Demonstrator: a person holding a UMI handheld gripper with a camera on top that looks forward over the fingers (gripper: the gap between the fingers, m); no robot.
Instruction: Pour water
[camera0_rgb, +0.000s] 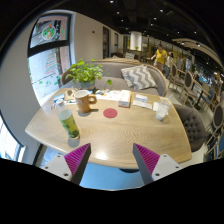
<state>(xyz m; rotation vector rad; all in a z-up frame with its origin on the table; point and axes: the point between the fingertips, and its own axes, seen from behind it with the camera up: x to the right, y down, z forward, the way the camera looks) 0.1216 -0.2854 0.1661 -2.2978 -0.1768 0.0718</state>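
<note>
There's the bottle (68, 123), clear with a green label, standing upright on the left part of the wooden table (110, 140), well ahead of my left finger and nowhere near my grip. Over on the right side of the same tabletop stands a pale cup (161, 110), upright too, well apart from the bottle. Between them lies a red coaster (110, 113), flat on the wood.

My gripper (111, 160) is held high and back from the table's near edge, looking down over it. Fingers are spread wide, nothing between them, the magenta pads (77, 157) facing each other across an empty gap, with only tabletop beyond.

Further back on the table: a brown mug (88, 101) just behind the bottle, a leafy potted plant (85, 73) at the far left end, a small white box (125, 99) and what looks like a tissue pack (142, 101) toward the far edge.

Beyond the table, a sofa with a zigzag cushion (143, 77) against it. A poster (45, 32) hangs on the left wall. The room opens out to the right with more seating and a person in yellow (160, 56) in the distance, too small to tell more.
</note>
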